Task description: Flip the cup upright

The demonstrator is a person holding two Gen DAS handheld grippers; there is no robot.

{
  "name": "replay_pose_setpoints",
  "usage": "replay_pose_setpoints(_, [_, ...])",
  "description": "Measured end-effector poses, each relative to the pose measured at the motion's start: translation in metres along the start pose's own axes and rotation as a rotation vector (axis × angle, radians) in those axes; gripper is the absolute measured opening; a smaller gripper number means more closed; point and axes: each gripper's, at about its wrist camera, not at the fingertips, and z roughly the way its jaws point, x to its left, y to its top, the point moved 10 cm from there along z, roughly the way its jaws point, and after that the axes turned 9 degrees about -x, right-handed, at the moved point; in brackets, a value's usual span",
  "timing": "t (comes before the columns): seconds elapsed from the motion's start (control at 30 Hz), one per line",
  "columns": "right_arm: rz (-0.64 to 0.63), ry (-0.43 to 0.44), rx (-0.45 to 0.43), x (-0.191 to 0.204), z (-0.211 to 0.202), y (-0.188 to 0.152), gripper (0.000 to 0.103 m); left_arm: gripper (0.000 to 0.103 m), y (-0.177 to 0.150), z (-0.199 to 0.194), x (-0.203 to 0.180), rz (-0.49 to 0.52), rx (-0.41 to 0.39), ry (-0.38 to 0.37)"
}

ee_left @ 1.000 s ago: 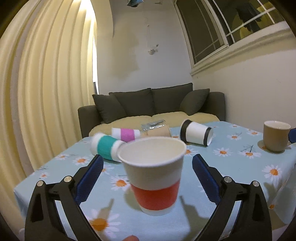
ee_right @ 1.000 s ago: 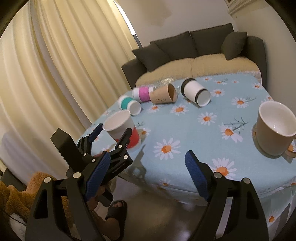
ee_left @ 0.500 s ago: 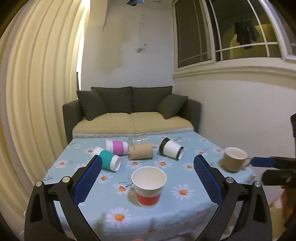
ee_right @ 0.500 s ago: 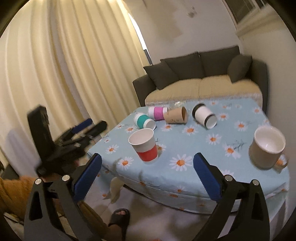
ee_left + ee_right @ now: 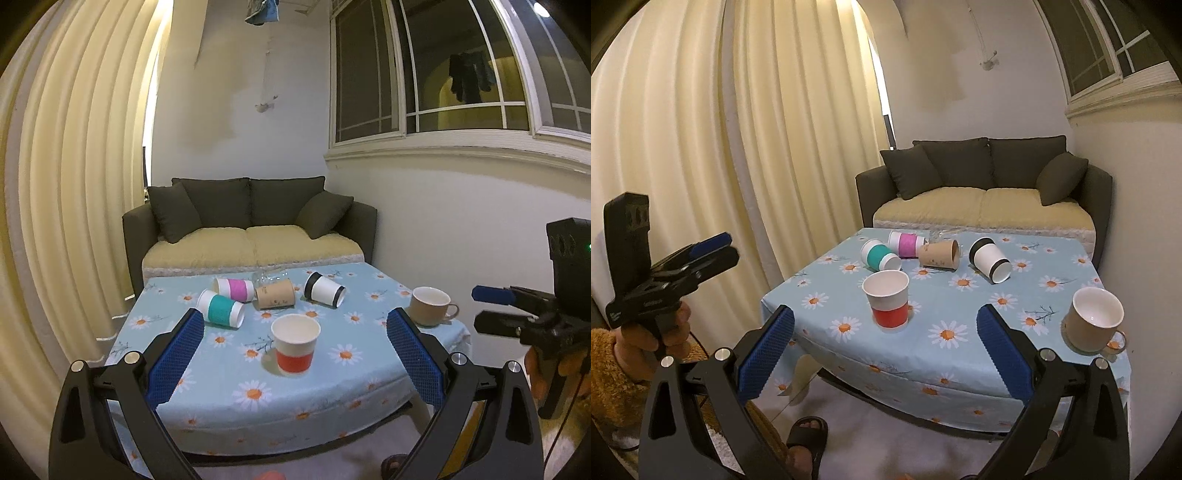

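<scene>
A paper cup with a red band (image 5: 295,347) stands upright near the front of the table (image 5: 332,391); it also shows in the right wrist view (image 5: 889,302). Behind it lie a teal cup (image 5: 221,308), a pink cup (image 5: 234,288), a brown cup (image 5: 276,297) and a white-and-black cup (image 5: 325,294), all on their sides. My left gripper (image 5: 293,362) is open and empty, well back from the table. My right gripper (image 5: 884,360) is open and empty, also back from the table.
A tan mug (image 5: 1093,318) stands upright at the table's right front. A dark sofa (image 5: 251,229) sits behind the table, cream curtains (image 5: 738,147) at the left. A foot in a sandal (image 5: 807,432) is on the floor.
My left gripper has drawn back from around the red-banded cup, which stays upright on the table. Both grippers have pulled back and risen; the table looks smaller.
</scene>
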Motion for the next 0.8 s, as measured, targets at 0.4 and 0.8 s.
replay_pose_setpoints(0.4, [-0.068, 0.004, -0.004, 0.019, 0.001, -0.012, 0.098, 0.097, -0.028, -0.021, 0.015, -0.037, 0.02, 0.013])
replay_pose_setpoints(0.8, [-0.053, 0.033, -0.022, 0.011, 0.008, -0.027, 0.098, 0.097, -0.048, -0.016, 0.017, -0.022, 0.058, 0.039])
